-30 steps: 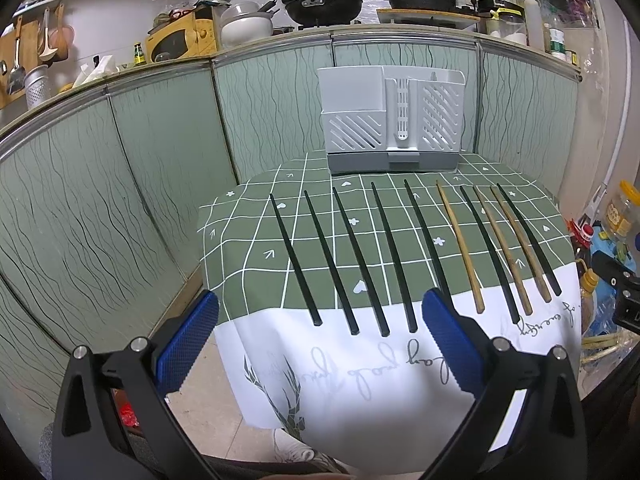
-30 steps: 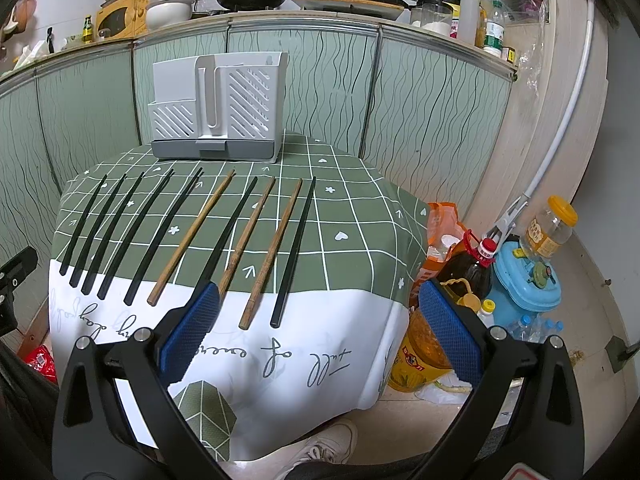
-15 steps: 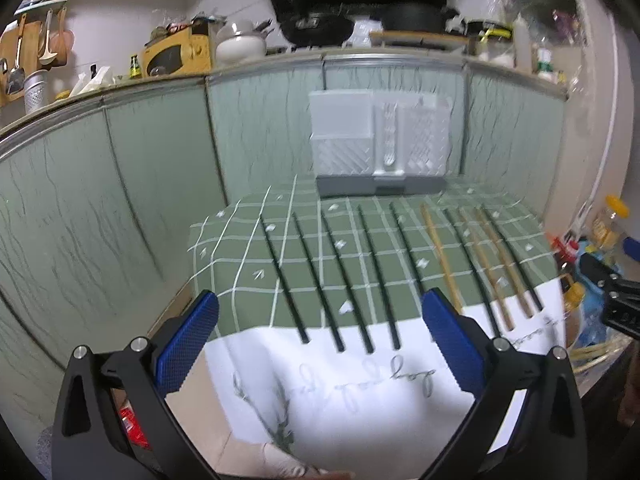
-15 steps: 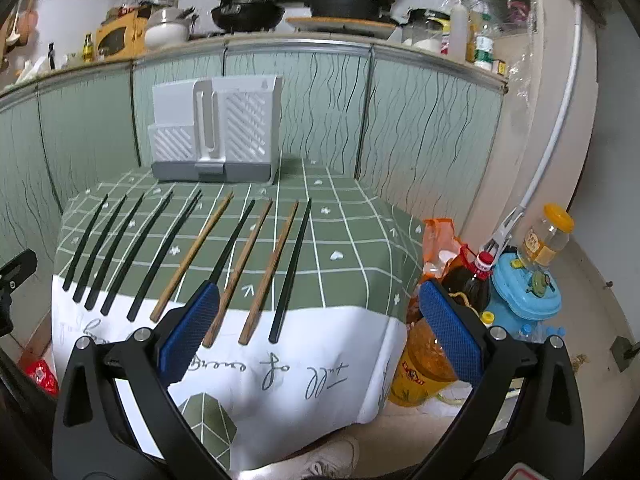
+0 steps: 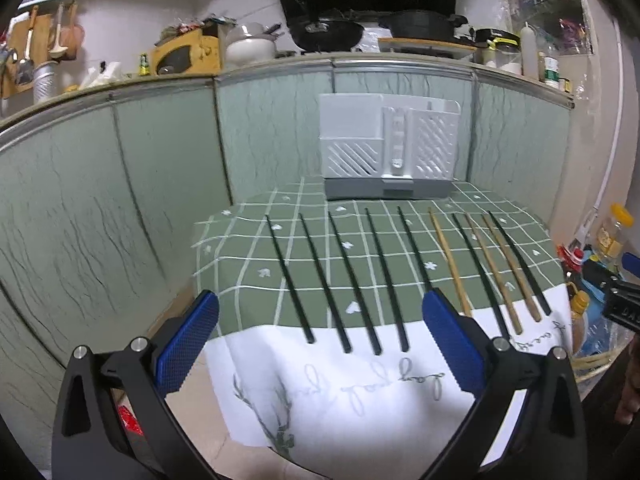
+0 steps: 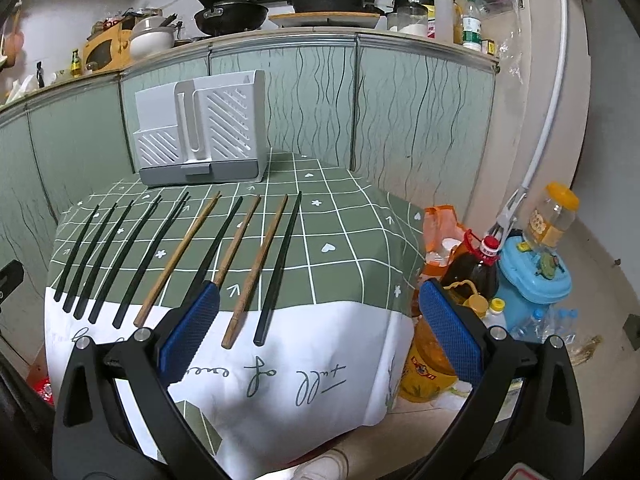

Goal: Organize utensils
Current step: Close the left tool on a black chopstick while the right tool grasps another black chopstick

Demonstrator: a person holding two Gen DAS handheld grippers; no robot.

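Your left gripper [image 5: 320,332] and right gripper [image 6: 318,326] both hang with jaws spread wide and nothing between them, short of the near edge of the green checked tablecloth [image 5: 256,264]. The ten slim chopsticks lie side by side on that cloth, long axes running away from you toward the white slotted plastic utensil holder [image 5: 388,148] standing at the far edge. Five black chopsticks [image 5: 348,280] lie ahead of your left gripper. The mixed black and brown wooden chopsticks [image 6: 256,268] lie ahead of your right gripper, with the outermost black one [image 6: 280,264] nearest its open gap. Thick ends point at you, so a pinch must close across the sticks, not along them. Compared with a second ago, both views sit a little farther back, and every chopstick lies where it was.
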